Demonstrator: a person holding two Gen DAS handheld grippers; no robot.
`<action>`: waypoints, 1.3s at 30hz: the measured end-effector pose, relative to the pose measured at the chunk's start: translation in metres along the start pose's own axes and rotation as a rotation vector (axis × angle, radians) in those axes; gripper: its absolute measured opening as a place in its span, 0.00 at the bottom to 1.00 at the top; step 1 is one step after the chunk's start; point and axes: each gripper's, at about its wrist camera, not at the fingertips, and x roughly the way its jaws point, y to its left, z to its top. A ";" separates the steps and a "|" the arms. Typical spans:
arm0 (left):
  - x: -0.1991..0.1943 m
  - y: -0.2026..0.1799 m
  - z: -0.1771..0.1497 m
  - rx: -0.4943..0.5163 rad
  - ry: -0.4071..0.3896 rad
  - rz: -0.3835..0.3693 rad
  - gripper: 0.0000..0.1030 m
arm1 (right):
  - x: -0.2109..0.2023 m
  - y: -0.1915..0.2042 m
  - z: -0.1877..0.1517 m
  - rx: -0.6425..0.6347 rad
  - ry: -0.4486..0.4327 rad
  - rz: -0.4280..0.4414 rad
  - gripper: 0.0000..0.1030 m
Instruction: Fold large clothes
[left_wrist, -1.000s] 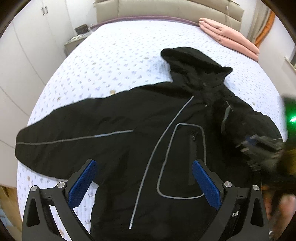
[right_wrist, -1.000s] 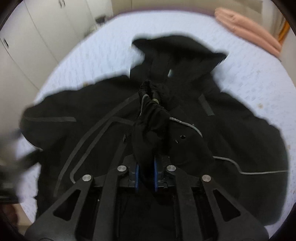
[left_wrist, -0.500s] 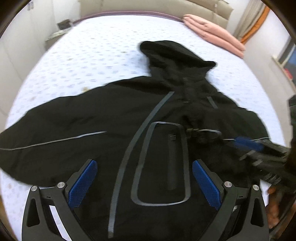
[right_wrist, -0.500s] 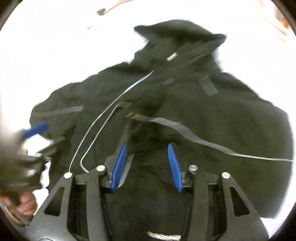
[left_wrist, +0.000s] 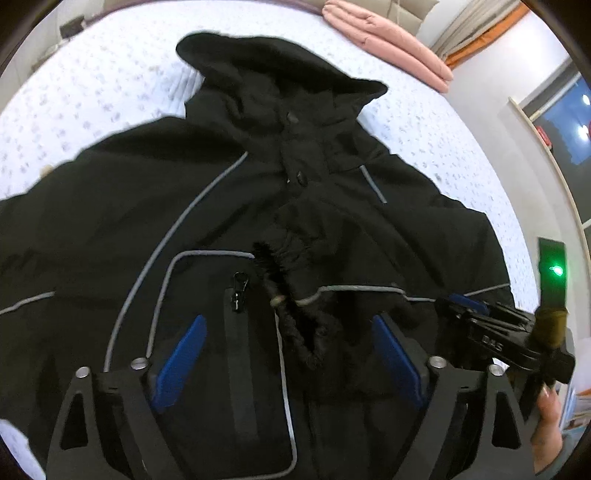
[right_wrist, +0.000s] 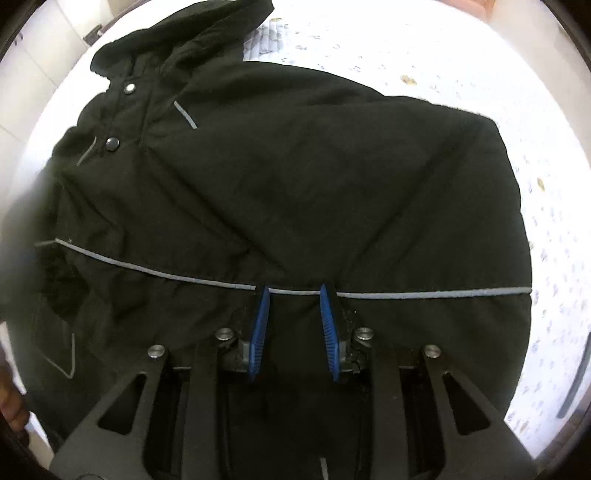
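A black hooded jacket (left_wrist: 229, 206) is lying spread front-up on a bed (left_wrist: 92, 88) covered in a white sheet with a small speckled print, filling most of both wrist views. Its hood (left_wrist: 273, 66) is pointing toward the top of the left wrist frame, and thin grey reflective piping is tracing curved lines across the chest and around a zipped pocket (left_wrist: 236, 291) at lower centre. One sleeve is lying folded across the front, its dark gathered cuff (left_wrist: 291, 295) resting just right of the pocket zipper. At the bottom of the left wrist view, the left gripper (left_wrist: 288, 362) is hanging just above the jacket's lower front with its blue-padded jaws spread wide; they have just been closing a little, with the cuff and fabric lying between them but nothing pinched. At the right edge of that frame the right gripper (left_wrist: 458, 306) is showing, carried by a hand (left_wrist: 550, 402). In the right wrist view, the right gripper (right_wrist: 293, 314) is pointing down at the folded sleeve (right_wrist: 332, 206), its jaws parted narrowly after just closing further, tips on either side of a short stretch of grey piping (right_wrist: 295, 291); whether the pads are pressing the cloth is unclear. A folded pink blanket (left_wrist: 388, 40) is lying at the upper right of the left wrist frame.
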 end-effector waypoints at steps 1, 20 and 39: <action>0.003 0.003 0.001 -0.016 0.008 -0.018 0.69 | -0.001 -0.002 0.000 0.003 -0.001 0.008 0.26; -0.116 0.073 0.014 -0.093 -0.235 0.000 0.17 | -0.094 0.016 0.001 -0.044 -0.150 0.060 0.43; -0.127 0.133 -0.033 -0.120 -0.152 0.314 0.57 | -0.026 0.046 0.017 -0.087 -0.013 -0.013 0.47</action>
